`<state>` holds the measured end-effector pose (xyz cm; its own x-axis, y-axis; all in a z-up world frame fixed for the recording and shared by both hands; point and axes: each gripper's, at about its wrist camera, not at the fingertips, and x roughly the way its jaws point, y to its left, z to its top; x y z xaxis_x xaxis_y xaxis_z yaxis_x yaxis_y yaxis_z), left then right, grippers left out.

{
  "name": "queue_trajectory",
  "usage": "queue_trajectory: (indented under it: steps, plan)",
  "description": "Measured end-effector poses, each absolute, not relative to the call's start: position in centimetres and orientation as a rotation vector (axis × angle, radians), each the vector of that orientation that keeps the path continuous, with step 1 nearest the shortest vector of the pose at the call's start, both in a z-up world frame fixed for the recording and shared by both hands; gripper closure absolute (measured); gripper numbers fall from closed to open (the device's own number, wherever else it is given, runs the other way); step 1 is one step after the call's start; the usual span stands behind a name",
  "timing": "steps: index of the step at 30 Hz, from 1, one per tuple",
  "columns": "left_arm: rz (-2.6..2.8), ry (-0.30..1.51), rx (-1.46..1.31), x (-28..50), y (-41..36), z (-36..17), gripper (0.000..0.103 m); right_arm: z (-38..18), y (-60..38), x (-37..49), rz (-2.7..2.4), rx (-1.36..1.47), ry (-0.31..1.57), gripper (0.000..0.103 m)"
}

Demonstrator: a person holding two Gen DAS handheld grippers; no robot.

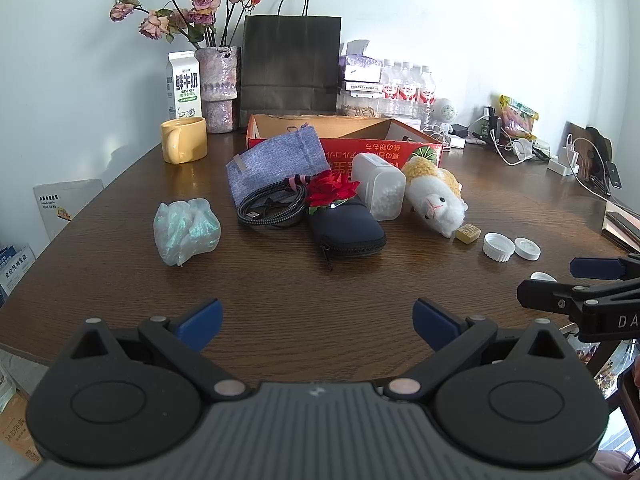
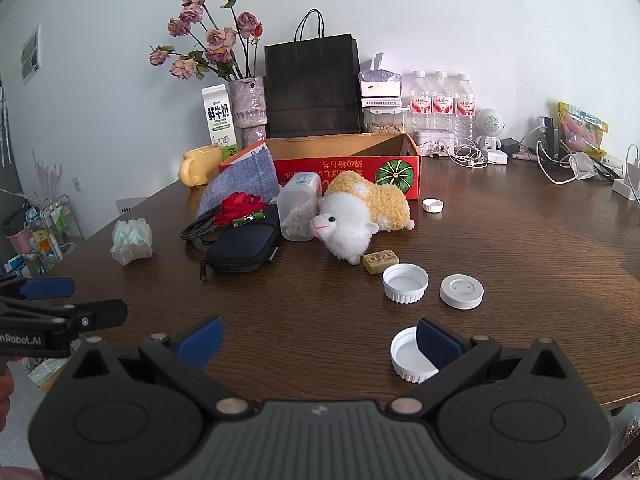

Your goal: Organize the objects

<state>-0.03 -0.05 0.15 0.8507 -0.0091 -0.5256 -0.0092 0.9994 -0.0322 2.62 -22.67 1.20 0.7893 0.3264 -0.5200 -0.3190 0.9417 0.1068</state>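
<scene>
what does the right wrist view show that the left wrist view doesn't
Only the right wrist view shows a small white cap beside the red box and the whole white lid by the open right gripper. Only the left wrist view shows the full coiled cable and the open left gripper's own fingers. Both show the toy sheep, yellow mug and black pouch.

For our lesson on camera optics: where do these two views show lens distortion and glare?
Left wrist view: the round brown wooden table bows at its edge, black corners vignette the frame, and window glare sits beside the yellow ceramic mug. Right wrist view: same bowing and dark corners; a warm light patch falls on the table's right side.
</scene>
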Motion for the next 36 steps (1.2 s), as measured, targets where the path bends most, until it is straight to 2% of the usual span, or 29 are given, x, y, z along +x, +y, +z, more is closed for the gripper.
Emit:
queue_trajectory:
  steps: [36]
  plan:
    - [0.000,0.555,-0.035,-0.01,-0.02,0.17,0.000,1.23,-22.38,2.49,0.350,0.010,0.560,0.000]
